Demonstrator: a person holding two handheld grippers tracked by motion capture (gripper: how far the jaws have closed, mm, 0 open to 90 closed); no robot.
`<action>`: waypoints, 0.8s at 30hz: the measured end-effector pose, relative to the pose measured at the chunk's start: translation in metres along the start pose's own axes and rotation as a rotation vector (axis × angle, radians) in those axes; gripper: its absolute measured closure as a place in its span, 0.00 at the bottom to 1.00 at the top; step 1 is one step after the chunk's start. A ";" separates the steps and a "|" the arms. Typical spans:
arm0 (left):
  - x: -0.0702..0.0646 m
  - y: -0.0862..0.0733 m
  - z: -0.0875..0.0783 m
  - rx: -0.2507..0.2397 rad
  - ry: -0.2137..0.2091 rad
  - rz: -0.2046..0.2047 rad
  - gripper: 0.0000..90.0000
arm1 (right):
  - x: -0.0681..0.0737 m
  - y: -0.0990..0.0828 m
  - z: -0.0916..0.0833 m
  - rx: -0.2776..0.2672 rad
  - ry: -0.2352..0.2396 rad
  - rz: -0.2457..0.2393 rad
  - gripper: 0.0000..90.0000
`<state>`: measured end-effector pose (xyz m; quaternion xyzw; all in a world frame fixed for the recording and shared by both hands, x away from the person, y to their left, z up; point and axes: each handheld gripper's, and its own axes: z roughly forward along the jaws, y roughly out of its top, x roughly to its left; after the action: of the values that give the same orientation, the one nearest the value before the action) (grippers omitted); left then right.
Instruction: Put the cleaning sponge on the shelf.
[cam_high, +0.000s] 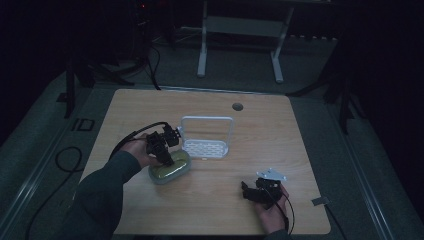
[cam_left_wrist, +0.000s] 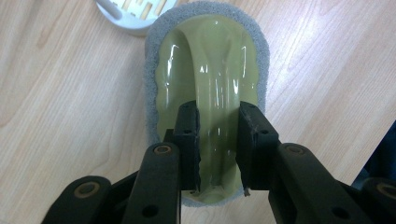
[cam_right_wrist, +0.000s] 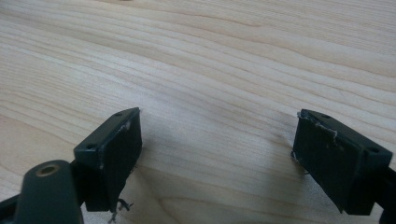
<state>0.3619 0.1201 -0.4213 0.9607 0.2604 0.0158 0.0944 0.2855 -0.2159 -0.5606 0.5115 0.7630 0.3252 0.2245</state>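
So my left tongs (cam_left_wrist: 218, 140) were clamped on the raised handle of the green scrubber sponge (cam_left_wrist: 205, 70), which was sitting flat on the table (cam_high: 280, 145) right under them. The white rack (cam_high: 207, 145) was just past its far end, so I'd guess the grab was done and the lift into the rack wasn't. My right tongs (cam_right_wrist: 215, 154) sat well apart from all that, jaws spread wide over bare wood, holding nothing.

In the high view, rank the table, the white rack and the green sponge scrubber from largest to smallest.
1. table
2. white rack
3. green sponge scrubber, only a little smaller than the rack and partly covered by the left gripper.
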 end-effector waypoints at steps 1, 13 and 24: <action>0.000 0.001 0.000 -0.002 -0.001 0.001 0.80 | 0.000 0.000 0.000 0.000 0.000 0.000 0.17; 0.001 0.010 -0.009 -0.021 0.008 0.046 0.80 | 0.000 0.000 0.000 0.000 0.000 0.000 0.17; 0.005 0.015 -0.013 -0.042 -0.008 0.080 0.80 | 0.000 0.000 0.000 0.000 0.000 0.000 0.17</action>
<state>0.3725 0.1117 -0.4062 0.9683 0.2210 0.0212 0.1148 0.2854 -0.2159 -0.5606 0.5115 0.7630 0.3253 0.2245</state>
